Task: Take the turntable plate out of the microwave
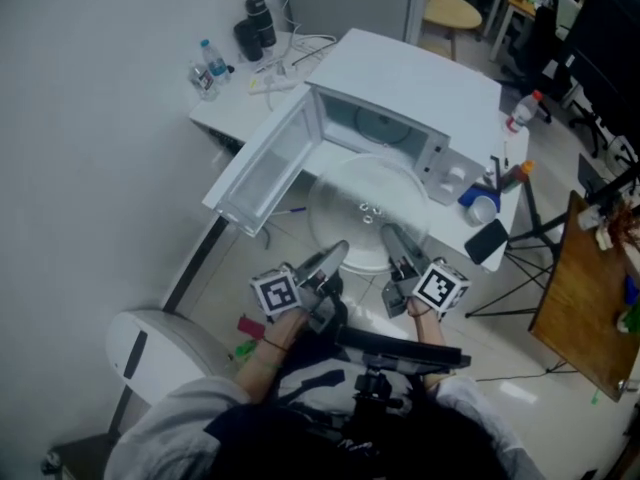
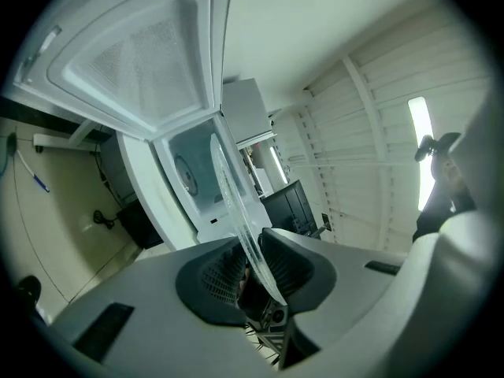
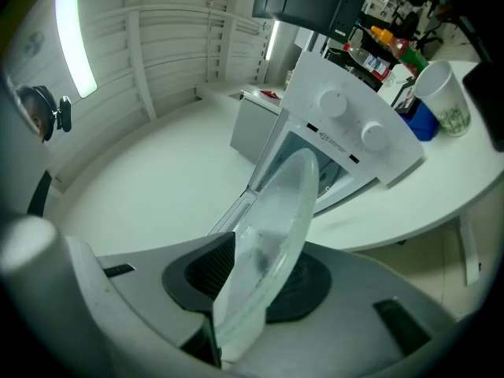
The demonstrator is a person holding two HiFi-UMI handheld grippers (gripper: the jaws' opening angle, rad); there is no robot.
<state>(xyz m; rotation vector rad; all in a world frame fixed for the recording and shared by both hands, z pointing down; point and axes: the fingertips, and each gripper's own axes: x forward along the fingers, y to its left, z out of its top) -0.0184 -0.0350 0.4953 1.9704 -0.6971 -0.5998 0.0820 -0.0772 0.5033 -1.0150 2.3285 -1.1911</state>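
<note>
The left gripper point(image 2: 250, 268) and right gripper point(image 3: 253, 286) each have their fingers part-closed, clamped on the near rim of the turntable plate point(image 1: 365, 203). The plate hangs roughly level just outside the microwave point(image 1: 410, 93). Removal looks done, so next it needs a set-down spot. The open door point(image 1: 262, 173) flanks its left and a blue cup point(image 1: 481, 208) crowds the surface point(image 1: 232, 108) on the right. The free room is toward the person.

Pale grey sleeves point(image 1: 165, 418) showed at the lower frame, beside a dark top point(image 1: 300, 443); a dark band point(image 1: 272, 345) ringed the left wrist; the left gripper point(image 1: 338, 250) and right gripper point(image 1: 388, 234) were grey, each bearing a black-and-white marker cube point(image 1: 275, 291).
</note>
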